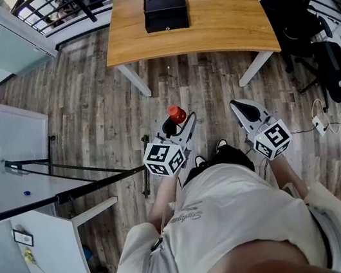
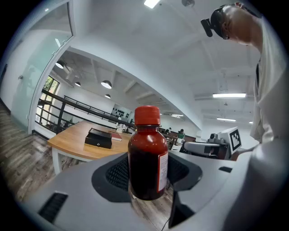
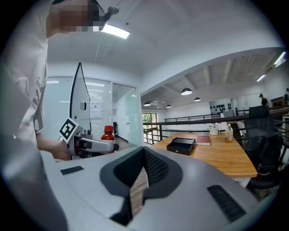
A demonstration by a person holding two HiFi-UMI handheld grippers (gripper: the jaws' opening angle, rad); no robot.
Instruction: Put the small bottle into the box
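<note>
Small bottle (image 2: 146, 153), red cap up, stands clamped between the jaws of the left hand-held gripper (image 2: 148, 168), which are spread wide around its dark body. So the pick-up is done! The black box (image 2: 98, 139) sits well ahead of that gripper on the wooden bench (image 1: 222, 22), and its lid looks shut. The right hand-held gripper (image 3: 143, 158), level beside the left, has its jaws all but together on nothing. Left to do, by my read: the carry forward, the lid, the drop-in.

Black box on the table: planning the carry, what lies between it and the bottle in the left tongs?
Head view: only plank floor and the table near edge between bottle and box; nothing stands there.
</note>
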